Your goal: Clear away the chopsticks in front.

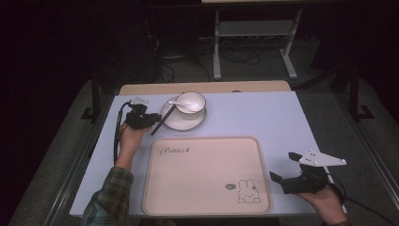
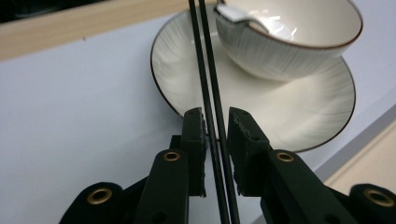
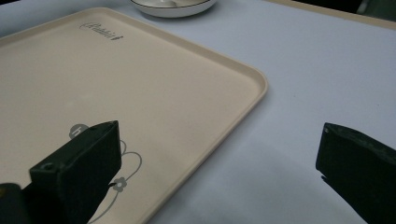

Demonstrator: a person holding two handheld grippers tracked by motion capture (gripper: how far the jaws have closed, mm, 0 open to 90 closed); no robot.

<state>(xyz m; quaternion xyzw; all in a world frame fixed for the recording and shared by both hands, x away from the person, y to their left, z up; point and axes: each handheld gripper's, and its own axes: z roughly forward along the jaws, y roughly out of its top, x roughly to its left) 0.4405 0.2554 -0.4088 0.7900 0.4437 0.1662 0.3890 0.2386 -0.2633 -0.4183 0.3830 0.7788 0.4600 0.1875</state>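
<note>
A pair of black chopsticks (image 1: pixel 164 120) (image 2: pixel 201 70) leans with its tips on a white ribbed plate (image 1: pixel 183 121) (image 2: pixel 299 107) at the table's far left. My left gripper (image 1: pixel 154 118) (image 2: pixel 215 121) is shut on the chopsticks partway along, just left of the plate. On the plate stands a white bowl (image 1: pixel 193 101) (image 2: pixel 280 56) with a white spoon (image 1: pixel 175 101) (image 2: pixel 233 13) resting in it. My right gripper (image 1: pixel 282 165) (image 3: pixel 219 128) is held open and holds nothing, just off the right edge of a beige rabbit-print tray (image 1: pixel 204 188) (image 3: pixel 140 84).
The pale blue table (image 1: pixel 263 117) has bare room to the right of the plate and tray. A wooden strip (image 1: pixel 202 87) runs along its far edge. Beyond it a white metal stand (image 1: pixel 254 33) and cables sit on the dark floor.
</note>
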